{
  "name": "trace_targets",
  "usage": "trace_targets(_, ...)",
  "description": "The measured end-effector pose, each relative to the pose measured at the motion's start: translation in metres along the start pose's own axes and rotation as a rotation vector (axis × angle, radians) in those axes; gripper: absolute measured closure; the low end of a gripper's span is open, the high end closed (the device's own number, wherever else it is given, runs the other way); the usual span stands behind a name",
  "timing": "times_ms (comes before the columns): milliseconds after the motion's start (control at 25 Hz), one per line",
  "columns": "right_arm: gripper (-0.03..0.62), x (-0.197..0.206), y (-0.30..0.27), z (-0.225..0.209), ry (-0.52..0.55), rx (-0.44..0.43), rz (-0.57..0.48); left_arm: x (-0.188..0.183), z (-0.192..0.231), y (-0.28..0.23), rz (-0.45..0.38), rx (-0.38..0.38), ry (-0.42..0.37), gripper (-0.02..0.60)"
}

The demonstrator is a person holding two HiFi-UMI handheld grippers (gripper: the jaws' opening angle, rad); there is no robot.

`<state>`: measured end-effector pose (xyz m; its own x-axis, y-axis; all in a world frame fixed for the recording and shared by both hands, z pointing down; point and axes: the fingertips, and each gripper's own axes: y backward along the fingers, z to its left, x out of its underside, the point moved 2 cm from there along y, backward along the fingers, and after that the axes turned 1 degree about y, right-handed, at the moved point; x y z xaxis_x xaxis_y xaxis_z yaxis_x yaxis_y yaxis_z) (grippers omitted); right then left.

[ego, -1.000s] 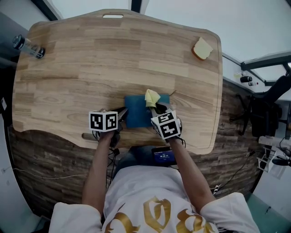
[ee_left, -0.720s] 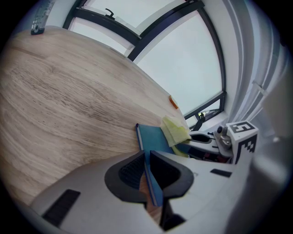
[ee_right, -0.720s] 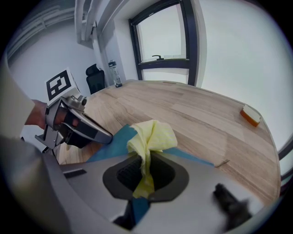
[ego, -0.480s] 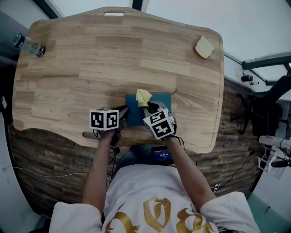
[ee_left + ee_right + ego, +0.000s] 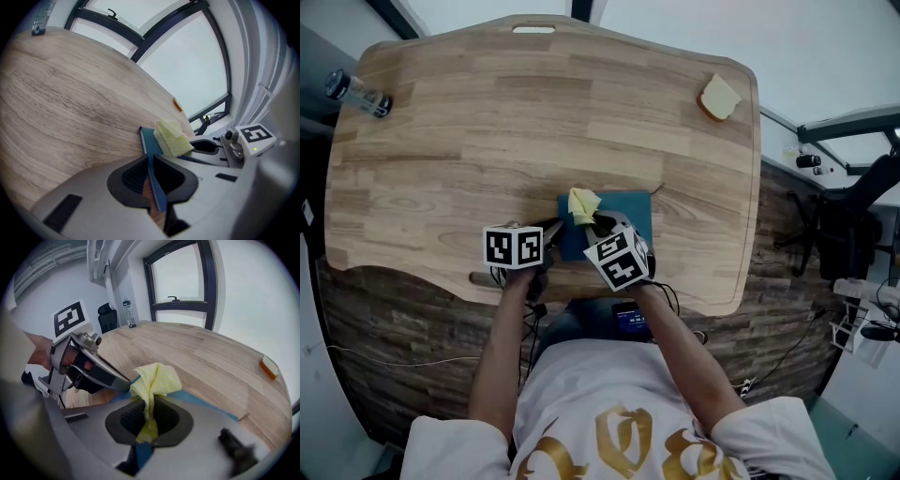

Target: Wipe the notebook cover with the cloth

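We recorded the right gripper clamped on the cloth at the left end of the notebook, cover stretching frame-right, left gripper pinching its left edge.

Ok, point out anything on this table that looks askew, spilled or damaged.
Nothing stands out. The flat blue notebook lies square on the light wooden table. The left gripper is shut on its near edge, and the right gripper holds the crumpled yellow cloth on its cover. No spill or damage shows.
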<state>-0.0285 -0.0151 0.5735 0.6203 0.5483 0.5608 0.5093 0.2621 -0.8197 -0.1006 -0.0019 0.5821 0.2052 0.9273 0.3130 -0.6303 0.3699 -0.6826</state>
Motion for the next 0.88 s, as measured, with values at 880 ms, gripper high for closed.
trace_targets(880, 0.556, 0.01, 0.003, 0.035, 0.029, -0.049, 0.026, 0.0, 0.0, 0.0, 0.001, -0.001, -0.001, 0.534)
